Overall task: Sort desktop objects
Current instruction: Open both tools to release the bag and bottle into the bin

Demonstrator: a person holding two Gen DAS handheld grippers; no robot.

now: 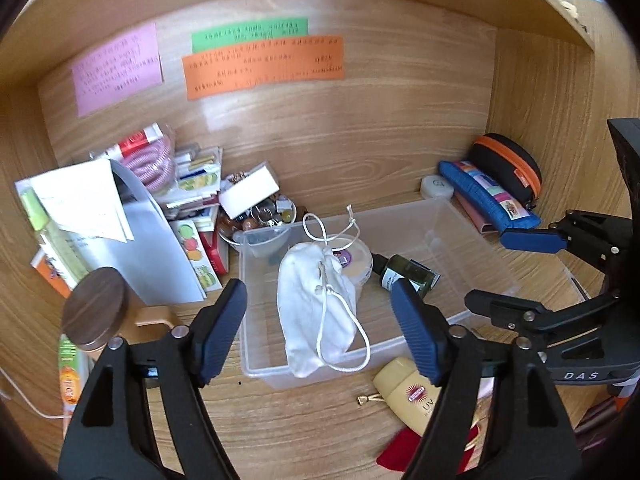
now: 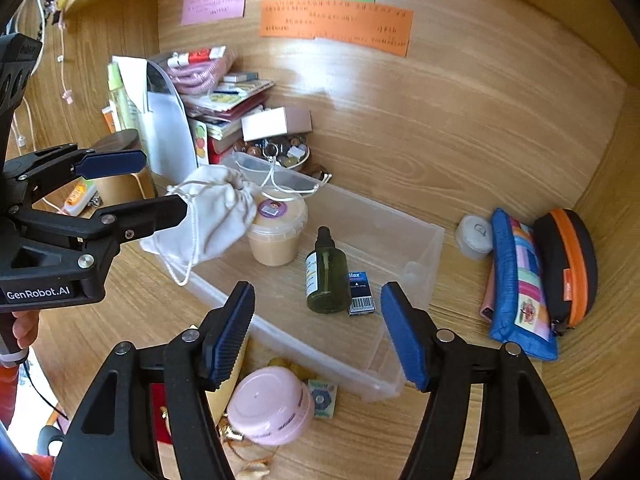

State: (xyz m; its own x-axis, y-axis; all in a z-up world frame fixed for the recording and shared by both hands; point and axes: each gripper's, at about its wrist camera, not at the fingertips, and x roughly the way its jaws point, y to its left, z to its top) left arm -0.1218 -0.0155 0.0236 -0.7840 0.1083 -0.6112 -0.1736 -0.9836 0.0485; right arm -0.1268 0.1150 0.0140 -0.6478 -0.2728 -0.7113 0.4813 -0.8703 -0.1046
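1. Two grippers are shown. The left gripper (image 1: pixel 320 328) is held with its jaws spread wide over the near end of the bin, and nothing is gripped between them. The right gripper (image 2: pixel 316 332) is likewise spread wide and empty, above the near wall of the bin.
2. One pink round jar (image 2: pixel 270 404) and one small patterned cube (image 2: pixel 323 398) are seen on the desk nearest the right gripper, just outside the bin. One yellow sunscreen tube (image 1: pixel 408 394) is seen on the desk just outside the bin's near wall.
3. One clear plastic bin (image 2: pixel 416 280) is placed in the middle of the desk. Four items are counted inside it: one white drawstring pouch (image 1: pixel 316 300), draped over the near-left rim; one lidded beige tub (image 2: pixel 278 228), touching the pouch; one dark green spray bottle (image 2: pixel 326 280), lying on its side; and one small blue-and-black box (image 2: pixel 360 292), just beside the bottle.
4. One blue patchwork pouch (image 2: pixel 520 284) and one black case with an orange zip (image 2: pixel 568 264) are leaned together at the right wall, with one white round container (image 2: pixel 474 236) near them.
5. Three coloured notes are stuck to the back panel: one pink note (image 1: pixel 118 68), one green note (image 1: pixel 248 32) and one orange note (image 1: pixel 264 66).
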